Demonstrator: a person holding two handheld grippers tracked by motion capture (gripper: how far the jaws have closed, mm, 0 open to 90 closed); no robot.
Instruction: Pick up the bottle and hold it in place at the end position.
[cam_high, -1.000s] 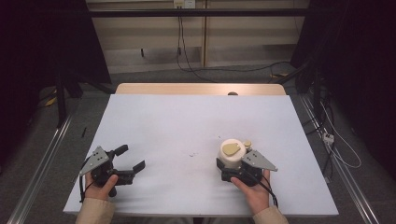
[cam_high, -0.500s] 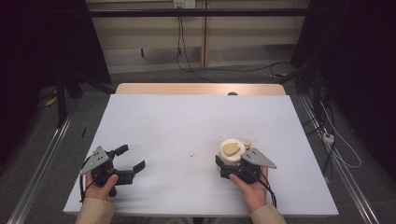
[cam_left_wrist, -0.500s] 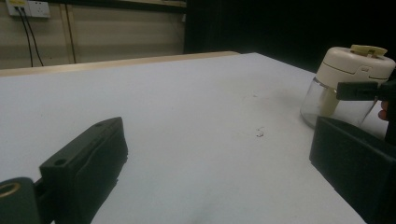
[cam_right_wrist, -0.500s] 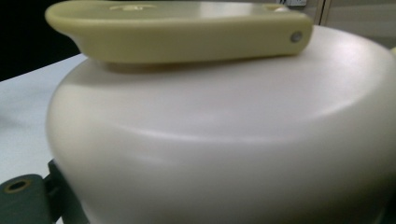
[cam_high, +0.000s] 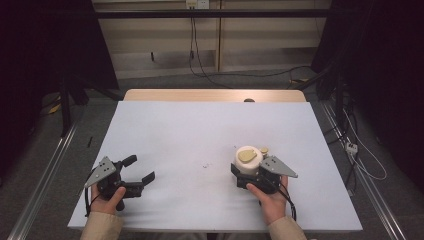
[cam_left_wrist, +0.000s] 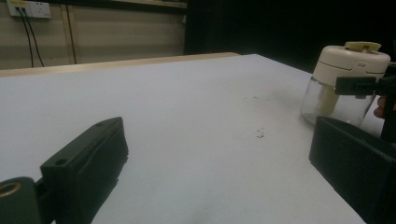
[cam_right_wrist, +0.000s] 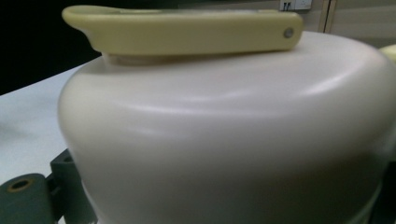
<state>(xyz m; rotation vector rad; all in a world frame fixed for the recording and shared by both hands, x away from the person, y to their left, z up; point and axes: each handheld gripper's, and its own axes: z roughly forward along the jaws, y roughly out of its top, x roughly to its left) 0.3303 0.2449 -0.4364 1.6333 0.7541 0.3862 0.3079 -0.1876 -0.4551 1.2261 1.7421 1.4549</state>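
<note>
- Right gripper (cam_high: 248, 172) has its jaws clamped on the glass jar (cam_high: 248, 162), the one with a cream lid (cam_right_wrist: 224, 130) and a yellowish flip tab (cam_right_wrist: 187, 29) on top. In my right gripper view the lid is jammed right up against the camera.
- The jar sits upright on the white table (cam_high: 200, 135), front-right area, close to the person's edge.
- Left gripper (cam_high: 137, 170) is parked front-left, well apart from the jar, jaws wide open with nothing between them. From its view I can see the jar (cam_left_wrist: 343, 84) off to the right.
- My read: we're at the "hold the jar steady" step. Next I'd bring the left gripper across and pinch that tab or the lid to open it, keeping the right grip firm so the glass doesn't twist or tip.
</note>
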